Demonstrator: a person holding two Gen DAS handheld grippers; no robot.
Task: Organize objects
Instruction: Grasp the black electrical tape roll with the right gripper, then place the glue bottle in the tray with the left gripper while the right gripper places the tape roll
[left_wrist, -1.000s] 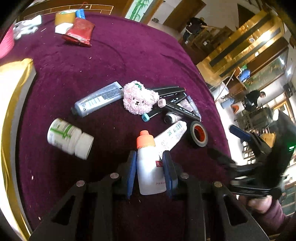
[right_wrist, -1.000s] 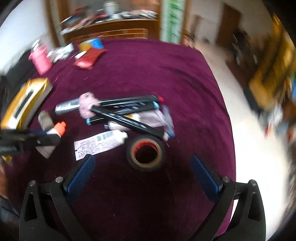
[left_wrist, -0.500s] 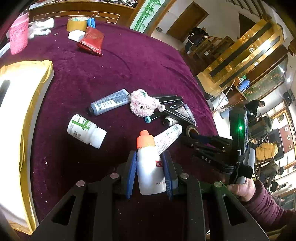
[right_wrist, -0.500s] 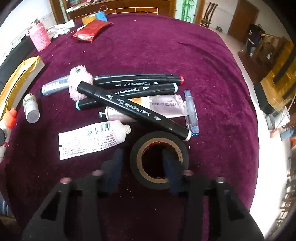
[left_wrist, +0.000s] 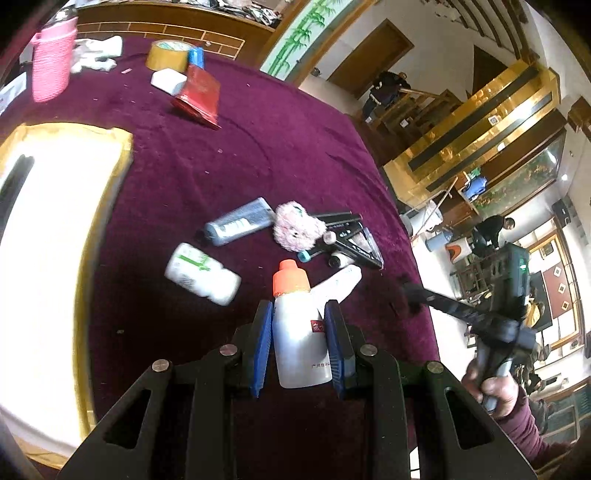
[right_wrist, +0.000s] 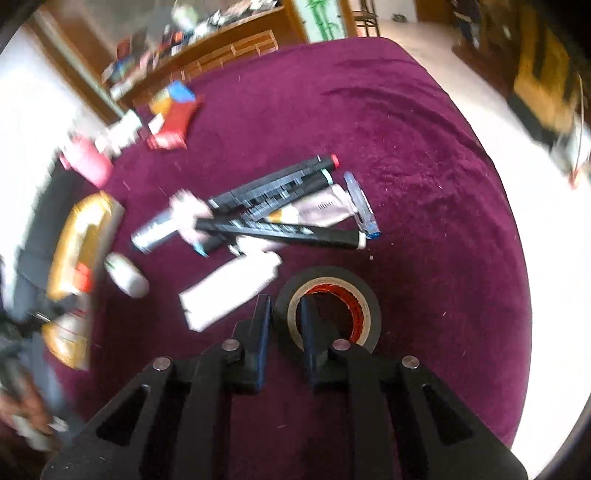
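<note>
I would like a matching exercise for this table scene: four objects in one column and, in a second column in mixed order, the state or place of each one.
Things:
1. white bottle with orange cap
2. black tape roll
3. pink plush toy
4. white pill bottle

States:
A. lying on its side on the purple cloth, held by nothing
B. its wall pinched by the right gripper, one finger inside the ring
C. resting against the black markers
D. clamped in the left gripper

Pairs: 1-D, 2-B, 3-C, 4-A
</note>
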